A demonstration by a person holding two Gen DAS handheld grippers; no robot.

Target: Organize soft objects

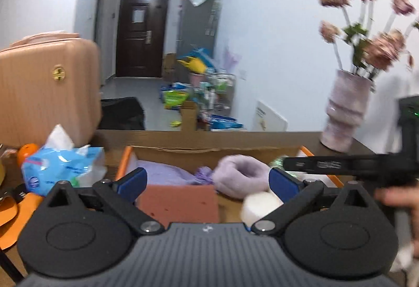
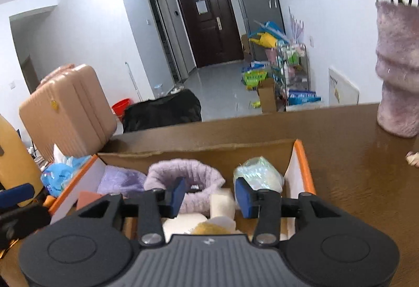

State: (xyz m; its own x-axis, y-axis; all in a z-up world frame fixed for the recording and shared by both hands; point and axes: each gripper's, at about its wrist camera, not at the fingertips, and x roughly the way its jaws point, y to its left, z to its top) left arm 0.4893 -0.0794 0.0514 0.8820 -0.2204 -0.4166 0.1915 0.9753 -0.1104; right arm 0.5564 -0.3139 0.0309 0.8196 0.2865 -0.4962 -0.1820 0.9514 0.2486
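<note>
An open cardboard box (image 1: pixel 209 149) with orange flaps sits on the brown table; it also shows in the right wrist view (image 2: pixel 199 149). It holds soft things: a fluffy lilac ring (image 1: pixel 242 178) (image 2: pixel 183 175), a purple cloth (image 1: pixel 162 173) (image 2: pixel 120 179), a reddish sponge (image 1: pixel 180 201), white sponges (image 1: pixel 259 205) (image 2: pixel 222 201) and a crinkly pale green bag (image 2: pixel 258 173). My left gripper (image 1: pixel 209 182) is open and empty above the box's near side. My right gripper (image 2: pixel 210 196) is open and empty above the white sponge.
A blue tissue pack (image 1: pixel 62 169) lies left of the box. A pink suitcase (image 1: pixel 47 93) stands behind it. A lilac vase (image 1: pixel 345 114) (image 2: pixel 398 72) with pink flowers stands on the table at the right. An orange bottle (image 2: pixel 15 161) is at far left.
</note>
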